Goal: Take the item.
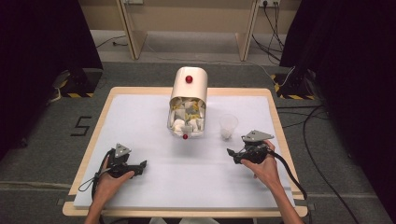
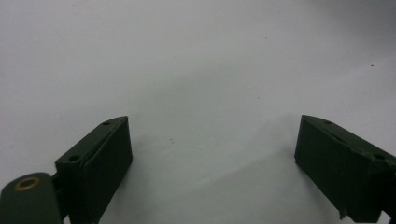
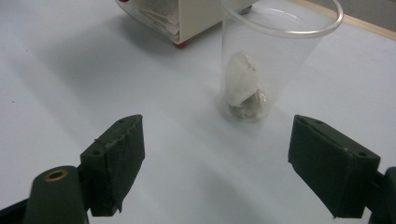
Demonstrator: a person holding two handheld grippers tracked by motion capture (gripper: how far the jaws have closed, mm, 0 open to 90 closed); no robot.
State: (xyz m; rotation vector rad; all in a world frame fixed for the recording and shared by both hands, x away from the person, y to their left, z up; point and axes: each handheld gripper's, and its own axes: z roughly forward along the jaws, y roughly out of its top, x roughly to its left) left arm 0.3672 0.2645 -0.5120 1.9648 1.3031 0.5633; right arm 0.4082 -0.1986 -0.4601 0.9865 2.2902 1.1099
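The person's forearms are reaching in from the near edge of the white table (image 1: 154, 186), each hand wrapping a gripper low over the surface. The left gripper (image 1: 140, 165) is lying at the near left with its jaws spread wide over bare tabletop and pointing to the right. The right gripper (image 1: 232, 154) is sitting at the near right, jaws spread wide and empty, pointing at the clear plastic cup (image 3: 266, 60) just ahead, which is standing upright and holding a tea bag (image 3: 243, 81). Beside the cup, a cream tea-bag dispenser (image 1: 187, 100) is standing, its clear front showing stacked tea bags.
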